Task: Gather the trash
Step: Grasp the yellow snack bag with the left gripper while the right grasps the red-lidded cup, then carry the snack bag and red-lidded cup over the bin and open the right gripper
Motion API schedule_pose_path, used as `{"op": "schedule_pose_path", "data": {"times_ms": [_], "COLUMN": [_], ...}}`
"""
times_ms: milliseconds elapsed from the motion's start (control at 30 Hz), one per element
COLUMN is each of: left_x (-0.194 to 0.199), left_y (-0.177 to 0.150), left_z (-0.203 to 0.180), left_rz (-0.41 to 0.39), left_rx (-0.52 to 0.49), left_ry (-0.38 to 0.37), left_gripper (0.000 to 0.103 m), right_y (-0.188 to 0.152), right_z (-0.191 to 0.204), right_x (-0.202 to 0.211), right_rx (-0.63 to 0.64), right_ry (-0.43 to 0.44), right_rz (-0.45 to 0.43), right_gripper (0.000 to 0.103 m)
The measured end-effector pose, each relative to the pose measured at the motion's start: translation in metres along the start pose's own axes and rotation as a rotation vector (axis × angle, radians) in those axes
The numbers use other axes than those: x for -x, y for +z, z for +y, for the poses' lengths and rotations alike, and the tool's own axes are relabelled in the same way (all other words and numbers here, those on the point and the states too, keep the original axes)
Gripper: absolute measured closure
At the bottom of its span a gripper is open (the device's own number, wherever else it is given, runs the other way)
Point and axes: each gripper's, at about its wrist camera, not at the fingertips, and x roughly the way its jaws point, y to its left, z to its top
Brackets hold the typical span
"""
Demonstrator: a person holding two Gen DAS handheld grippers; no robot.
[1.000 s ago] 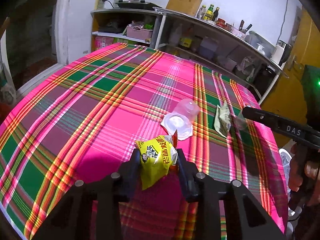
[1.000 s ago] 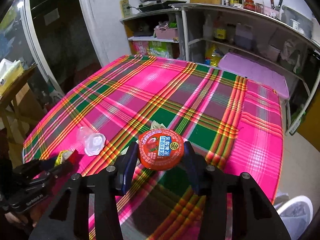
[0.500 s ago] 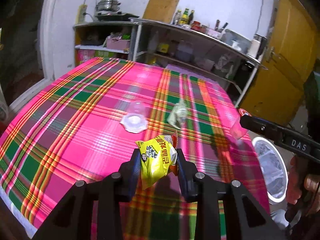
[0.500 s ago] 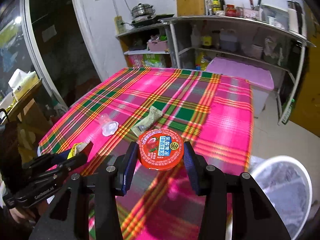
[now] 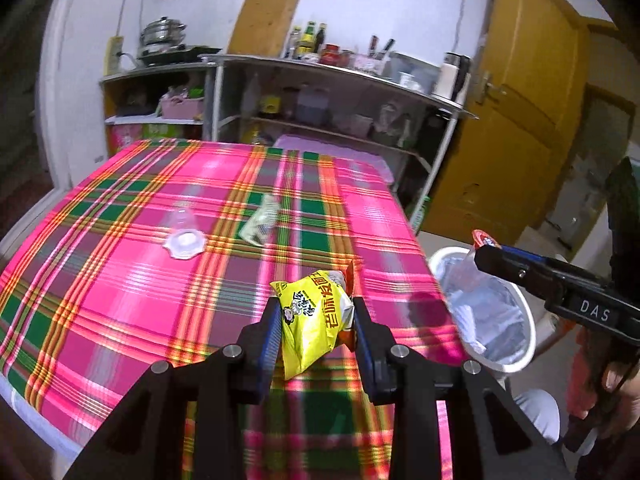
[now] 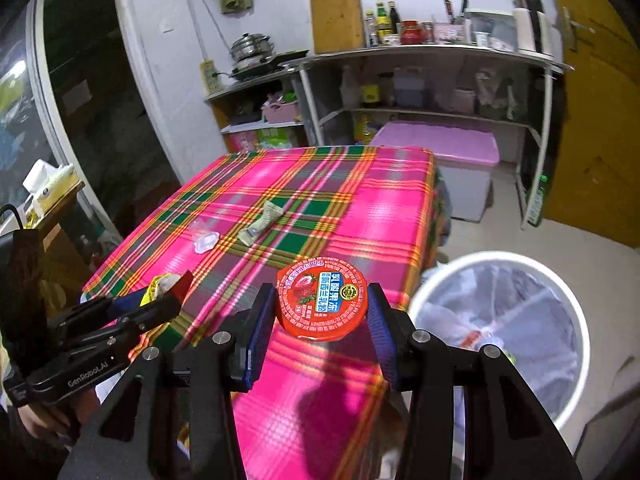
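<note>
Over the near table edge: both grippers held above the plaid cloth, each with one piece of trash.
Left gripper (image 5: 314,320): clenched on a yellow snack packet (image 5: 314,316), pads pressing it from both sides; packet upright between the jaws, crumpled, black printed characters on yellow, a red torn strip at its top right.
Right gripper (image 6: 320,312): clamped on a red jelly cup (image 6: 321,298), round foil lid facing the camera, strawberry picture and a blue label on it; pads touch its left and right rim.
Right gripper, seen from the left wrist: black body lettered DAS at the right edge, a hand (image 5: 618,376) around its grip, the red cup's rim showing at its tip.
Left gripper, seen from the right wrist: at lower left, yellow packet and red strip showing at its tip.
Table (image 6: 384,208): covered by a pink, green and yellow plaid cloth.
Clear plastic cup (image 5: 185,236): on the cloth, lying on its side, wide mouth toward the camera, well apart from both grippers.
Pale green wrapper (image 5: 261,224): flat on the cloth, just to the right of the clear cup, not touching it.
Waste bin (image 6: 560,280): white, round, lined with a clear bag, on the floor beside the table's right edge; some litter lies inside.
Background: metal shelves (image 6: 440,56) with bottles, jars, a pot; yellow door (image 5: 520,100) at right.
</note>
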Motion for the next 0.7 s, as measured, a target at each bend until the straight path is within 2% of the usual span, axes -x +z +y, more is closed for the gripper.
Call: {"op": "schedule_pose_path", "data": {"times_ms": [400, 700], "left_x": [0.004, -0.013], "left_y": [-0.005, -0.003], "left_z": [-0.055, -0.091], "left_rz": [0.013, 0.035], "left_rx": [-0.108, -0.169], "left_ry": [-0.098, -0.170], "left_gripper": [0.069, 0.069], "right_y": [-0.023, -0.032], "right_z": [-0.037, -0.073], "right_x": [0.040, 0.052], "right_rx": [-0.086, -0.151], "right_ry": [-0.058, -0.112], "right_rz": [-0.050, -0.063], "right_gripper": [0.056, 0.056]}}
